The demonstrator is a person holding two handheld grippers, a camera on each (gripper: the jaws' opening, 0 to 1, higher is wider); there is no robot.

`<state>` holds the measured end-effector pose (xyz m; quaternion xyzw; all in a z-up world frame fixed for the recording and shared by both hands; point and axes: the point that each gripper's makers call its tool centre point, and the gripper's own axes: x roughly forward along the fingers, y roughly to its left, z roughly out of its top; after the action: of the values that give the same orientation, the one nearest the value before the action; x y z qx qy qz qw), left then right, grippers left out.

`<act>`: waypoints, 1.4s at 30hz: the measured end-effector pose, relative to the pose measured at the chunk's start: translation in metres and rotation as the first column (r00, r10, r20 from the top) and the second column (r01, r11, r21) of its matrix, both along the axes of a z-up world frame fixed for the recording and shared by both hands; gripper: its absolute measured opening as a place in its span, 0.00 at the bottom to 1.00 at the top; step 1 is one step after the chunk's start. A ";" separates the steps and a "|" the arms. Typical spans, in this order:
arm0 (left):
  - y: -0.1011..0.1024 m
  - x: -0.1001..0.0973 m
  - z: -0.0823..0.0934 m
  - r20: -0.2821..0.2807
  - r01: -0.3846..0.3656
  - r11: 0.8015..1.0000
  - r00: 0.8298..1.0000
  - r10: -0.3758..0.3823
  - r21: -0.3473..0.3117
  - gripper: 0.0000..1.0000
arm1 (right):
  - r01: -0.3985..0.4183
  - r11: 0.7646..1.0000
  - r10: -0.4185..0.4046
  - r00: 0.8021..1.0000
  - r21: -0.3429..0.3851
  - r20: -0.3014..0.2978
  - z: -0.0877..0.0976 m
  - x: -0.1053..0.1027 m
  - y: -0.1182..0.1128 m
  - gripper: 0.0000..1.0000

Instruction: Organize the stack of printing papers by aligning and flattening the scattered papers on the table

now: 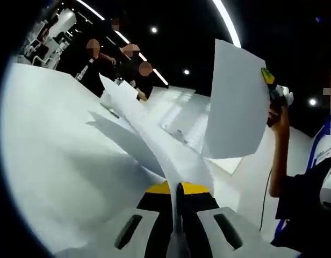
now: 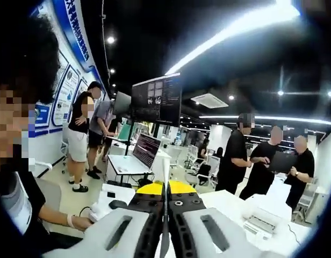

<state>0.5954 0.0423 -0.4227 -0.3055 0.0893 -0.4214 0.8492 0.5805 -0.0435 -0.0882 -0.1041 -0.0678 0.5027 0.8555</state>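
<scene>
In the left gripper view my left gripper (image 1: 179,188) is shut on the near edge of a white sheet of paper (image 1: 149,134), which rises edge-on and curls away over the white table (image 1: 58,161). To the upper right, my right gripper (image 1: 270,80) pinches the right edge of a second sheet (image 1: 235,102), holding it upright in the air above the table. In the right gripper view my right gripper (image 2: 166,188) is shut, with the thin edge of that sheet (image 2: 164,236) showing between its jaws.
A person's hand and forearm (image 1: 278,150) hold the right gripper. People (image 1: 138,72) stand at the table's far side. The right gripper view shows a dark monitor (image 2: 157,99), desks, more people (image 2: 235,161) and a white device (image 2: 262,220) on a table.
</scene>
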 end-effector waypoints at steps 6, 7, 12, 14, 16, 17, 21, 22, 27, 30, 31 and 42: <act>0.001 0.000 0.000 -0.002 -0.002 1.000 1.000 0.002 0.002 0.07 | -0.004 1.000 0.004 1.000 -0.008 0.016 0.001 -0.011 0.006 0.00; 0.001 0.001 0.000 -0.002 -0.004 1.000 1.000 0.004 0.002 0.07 | -0.005 1.000 0.005 1.000 -0.006 0.019 0.001 -0.014 0.007 0.00; 0.000 0.001 -0.001 -0.001 -0.006 1.000 1.000 0.006 0.007 0.07 | -0.004 1.000 0.004 1.000 -0.005 0.023 0.005 -0.016 0.009 0.00; 0.000 0.001 0.000 0.000 -0.007 1.000 1.000 0.007 0.006 0.07 | -0.006 1.000 0.006 1.000 -0.027 -0.010 -0.011 -0.013 0.013 0.00; 0.000 0.001 0.000 0.002 -0.007 1.000 1.000 0.007 0.005 0.07 | -0.024 0.999 0.020 0.997 -0.048 -0.074 -0.034 -0.010 0.020 0.00; 0.000 0.000 0.000 0.002 -0.008 1.000 1.000 0.008 0.005 0.07 | -0.031 0.998 0.027 0.995 -0.045 -0.093 -0.038 -0.010 0.022 0.00; 0.000 0.000 0.000 0.004 -0.008 1.000 1.000 0.008 0.005 0.07 | -0.112 0.993 0.102 0.978 -0.045 -0.181 -0.062 -0.023 0.045 0.00; 0.000 0.000 0.001 0.005 -0.006 1.000 1.000 0.006 0.003 0.07 | -0.122 0.991 0.110 0.977 -0.053 -0.183 -0.066 -0.025 0.050 0.00; 0.001 -0.001 0.002 0.007 -0.002 1.000 1.000 0.002 -0.009 0.07 | -0.150 0.989 0.148 0.946 0.013 -0.289 -0.080 -0.010 0.056 0.00; 0.001 -0.001 0.004 0.014 -0.003 1.000 1.000 0.003 -0.010 0.07 | -0.134 0.990 0.137 0.924 0.032 -0.358 -0.108 0.022 0.051 0.00; 0.001 -0.001 0.004 0.015 -0.002 1.000 1.000 0.002 -0.009 0.07 | -0.114 0.993 0.122 0.914 0.042 -0.386 -0.118 0.036 0.047 0.00; -0.005 -0.007 0.012 0.035 0.028 1.000 0.999 -0.027 -0.010 0.07 | -0.071 0.997 0.082 0.913 0.041 -0.400 -0.191 0.111 0.015 0.00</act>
<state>0.5888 0.0369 -0.4108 -0.3012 0.0767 -0.4388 0.8431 0.6913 -0.0284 -0.2792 0.0148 0.0988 0.5456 0.8321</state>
